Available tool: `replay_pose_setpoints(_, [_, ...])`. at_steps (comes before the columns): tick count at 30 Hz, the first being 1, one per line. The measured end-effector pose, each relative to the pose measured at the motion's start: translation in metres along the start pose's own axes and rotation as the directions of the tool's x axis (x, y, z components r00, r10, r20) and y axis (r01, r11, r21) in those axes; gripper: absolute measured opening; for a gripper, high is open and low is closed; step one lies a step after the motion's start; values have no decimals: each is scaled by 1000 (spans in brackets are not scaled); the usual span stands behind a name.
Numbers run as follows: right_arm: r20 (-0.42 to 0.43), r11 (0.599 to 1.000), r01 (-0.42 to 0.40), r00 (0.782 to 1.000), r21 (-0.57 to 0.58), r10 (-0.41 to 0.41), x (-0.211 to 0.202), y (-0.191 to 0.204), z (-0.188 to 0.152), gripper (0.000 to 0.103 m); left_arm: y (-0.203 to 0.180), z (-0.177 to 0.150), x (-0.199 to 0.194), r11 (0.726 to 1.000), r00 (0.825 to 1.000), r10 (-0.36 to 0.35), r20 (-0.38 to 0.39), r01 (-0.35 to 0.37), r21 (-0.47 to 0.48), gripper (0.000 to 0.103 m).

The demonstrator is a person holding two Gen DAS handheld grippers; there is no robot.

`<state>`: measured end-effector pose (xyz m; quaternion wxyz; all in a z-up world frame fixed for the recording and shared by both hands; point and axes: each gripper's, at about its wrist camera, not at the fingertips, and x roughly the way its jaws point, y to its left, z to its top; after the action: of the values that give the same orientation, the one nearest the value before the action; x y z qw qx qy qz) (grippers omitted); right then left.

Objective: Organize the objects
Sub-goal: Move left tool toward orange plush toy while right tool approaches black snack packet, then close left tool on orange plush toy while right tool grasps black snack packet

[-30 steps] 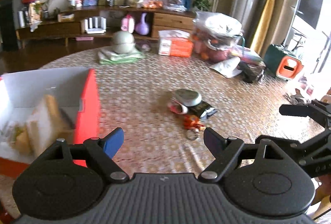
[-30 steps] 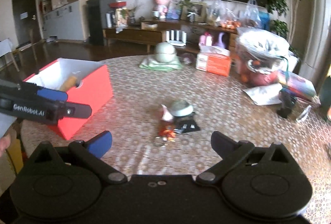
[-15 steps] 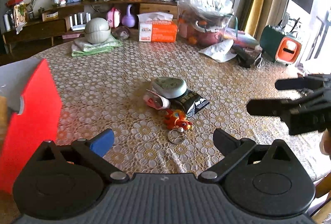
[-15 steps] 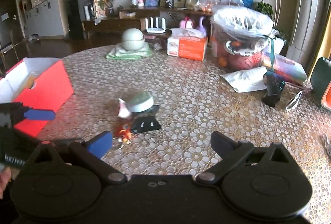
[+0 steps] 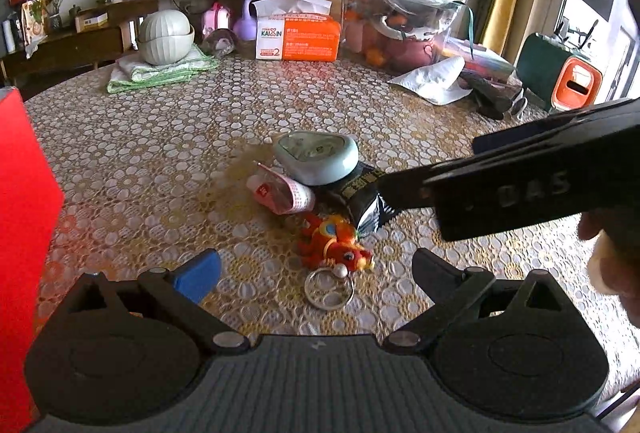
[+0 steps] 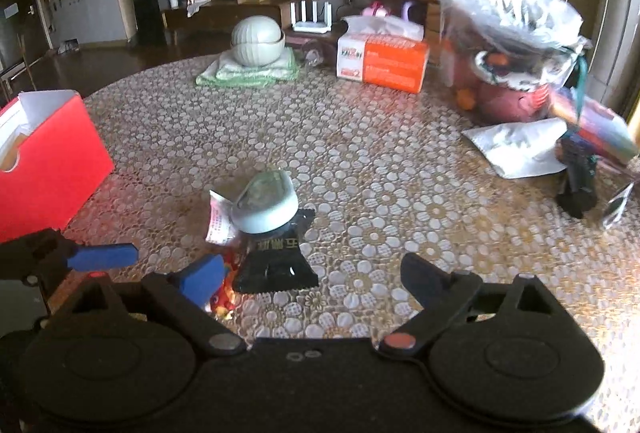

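Note:
A small pile lies mid-table: a pale green case [image 5: 316, 157], a pink-white packet [image 5: 280, 193], a black packet [image 5: 368, 201] and an orange toy keychain [image 5: 332, 243] with its ring [image 5: 329, 289]. My left gripper [image 5: 316, 273] is open, low over the keychain, with the ring between its fingers. From the right, a finger [image 5: 404, 187] of the right gripper reaches the black packet's edge. In the right wrist view, my right gripper [image 6: 312, 273] is open, with the black packet [image 6: 276, 265] just ahead of its blue finger. A red box [image 6: 48, 161] stands at the left.
At the table's far side stand stacked bowls [image 5: 164, 37] on a folded green cloth, an orange tissue box [image 5: 296, 37] and a plastic-covered basket [image 5: 404, 13]. White paper [image 5: 436, 81] and a black object [image 5: 484, 97] lie at the right. A hand [image 5: 612, 257] holds the right gripper.
Both grippers have moved forward and down to the pile. The left one swung right, away from the red box. The right one now reaches the black packet.

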<state>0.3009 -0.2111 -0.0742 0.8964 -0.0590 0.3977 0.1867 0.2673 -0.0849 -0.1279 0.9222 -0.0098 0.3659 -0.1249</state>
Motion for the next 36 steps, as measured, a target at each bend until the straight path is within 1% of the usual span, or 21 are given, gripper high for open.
replay_pose_setpoints(6, [-47,1000,-23,999,20,24,25,0,5,91,-7,1,13,1000,1000,-2,17,1,26,102])
replay_pose_setpoints(9, [-71,999,-25,997,24,27,35,2,6,87,-9,1,18,1000,1000,0,24,0,24,102])
replay_pose_setpoints(14, [-84,999,-39,996,29,42,44,4,6,81,-11,0,24,999,1000,5,24,-6,37,101])
replay_pose_setpoints(16, [-88,999,-46,995,28,48,47,5,7,77,-11,0,26,999,1000,6,18,-7,38,101])
replay_pose_setpoints(18, [-84,999,-45,995,30,48,48,5,6,77,-12,0,27,999,1000,5,18,-6,45,96])
replay_pose_setpoints(20, [-84,998,-45,995,37,48,49,4,7,73,-13,-1,28,999,1000,-2,15,1,52,83])
replay_pose_setpoints(21, [-84,998,-45,995,40,48,50,4,6,70,-15,-2,28,998,1000,8,17,-9,61,79])
replay_pose_setpoints(22, [-87,998,-43,995,39,46,50,4,6,64,-17,-2,27,997,1000,19,21,-20,76,71])
replay_pose_setpoints(23, [-89,998,-42,995,37,45,50,4,6,61,-18,-3,27,996,999,25,24,-27,86,66])
replay_pose_setpoints(24, [-91,998,-44,995,38,47,49,4,6,56,-18,-3,26,995,999,29,26,-31,92,64])
replay_pose_setpoints(25, [-92,998,-45,995,39,48,49,4,5,53,-18,-3,25,995,999,34,26,-36,94,60])
replay_pose_setpoints(26, [-91,998,-45,995,40,48,49,5,5,51,-18,-3,25,995,999,36,25,-38,96,58])
replay_pose_setpoints(27, [-86,998,-45,995,41,48,47,4,4,47,-18,-3,24,994,999,36,23,-38,99,56])
replay_pose_setpoints(29, [-82,998,-44,995,47,48,45,5,4,44,-19,-3,23,994,999,34,21,-36,106,47])
replay_pose_setpoints(31, [-77,998,-45,996,50,49,42,4,2,39,-20,-3,23,994,1000,26,16,-28,109,45])
replay_pose_setpoints(36, [-69,995,-46,996,86,52,29,-5,-4,35,-17,-1,22,994,1000,8,1,-8,106,45])
